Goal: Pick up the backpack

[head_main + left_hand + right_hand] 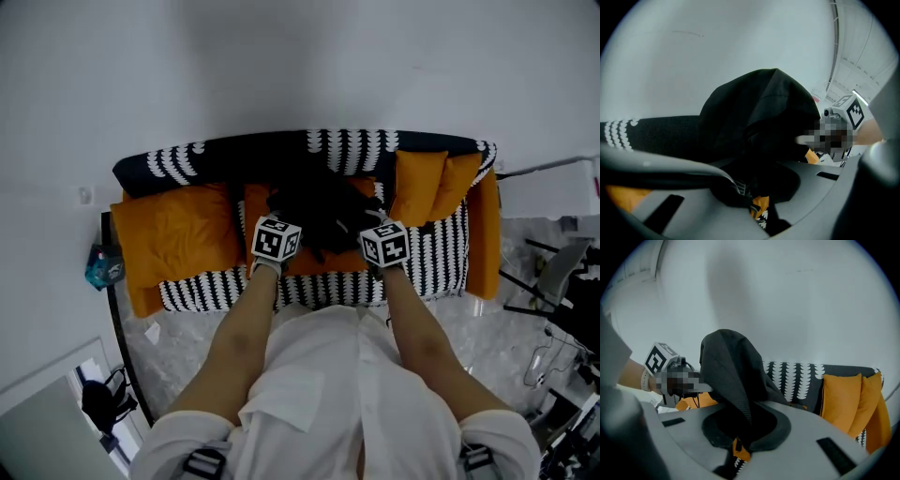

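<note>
**A:** Where is the black fabric backpack (323,214)?

**B:** Over the middle of the black-and-white patterned sofa (441,262), between its orange cushions (173,230). Our left gripper (740,193) and right gripper (740,442) are each nearly closed, pinching a fold of its cloth.

**A:** How do we lift it well?

**B:** We judge both hands should rise level and together, so the limp bag neither tips nor slips out.

**A:** And how does it lie?

**B:** Its long axis runs across, from one gripper to the other. We cannot tell which end is the top.

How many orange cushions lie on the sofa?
4 orange cushions: one large at left, one in the middle partly under the backpack, two leaning at the right end. More may be hidden.
</note>
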Demonstrator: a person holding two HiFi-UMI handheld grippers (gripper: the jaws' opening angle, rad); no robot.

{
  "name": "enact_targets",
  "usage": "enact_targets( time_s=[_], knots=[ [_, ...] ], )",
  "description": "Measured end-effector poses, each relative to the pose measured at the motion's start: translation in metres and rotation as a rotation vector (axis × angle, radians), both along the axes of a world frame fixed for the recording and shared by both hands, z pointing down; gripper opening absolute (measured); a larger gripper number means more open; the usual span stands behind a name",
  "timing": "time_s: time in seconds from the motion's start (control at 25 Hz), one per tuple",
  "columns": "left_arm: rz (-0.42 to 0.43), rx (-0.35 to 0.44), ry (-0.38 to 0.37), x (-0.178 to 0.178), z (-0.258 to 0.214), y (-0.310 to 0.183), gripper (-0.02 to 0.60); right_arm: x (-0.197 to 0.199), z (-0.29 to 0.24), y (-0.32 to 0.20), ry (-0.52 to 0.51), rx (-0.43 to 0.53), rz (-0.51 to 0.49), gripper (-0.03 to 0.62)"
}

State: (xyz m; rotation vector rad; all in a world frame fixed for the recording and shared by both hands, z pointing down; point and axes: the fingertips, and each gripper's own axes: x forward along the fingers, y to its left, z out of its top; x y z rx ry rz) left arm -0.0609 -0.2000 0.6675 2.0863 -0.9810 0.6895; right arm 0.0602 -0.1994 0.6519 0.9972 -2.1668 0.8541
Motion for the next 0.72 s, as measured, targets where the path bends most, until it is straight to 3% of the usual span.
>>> enact_targets(
  time_s=[0.72],
  knots=[
    [-0.027, 0.048, 0.018, -0.007, -0.054, 0.036, 0.044, -0.009, -0.05, 0.032, 0.044, 0.059, -0.111, 0.026]
  ],
)
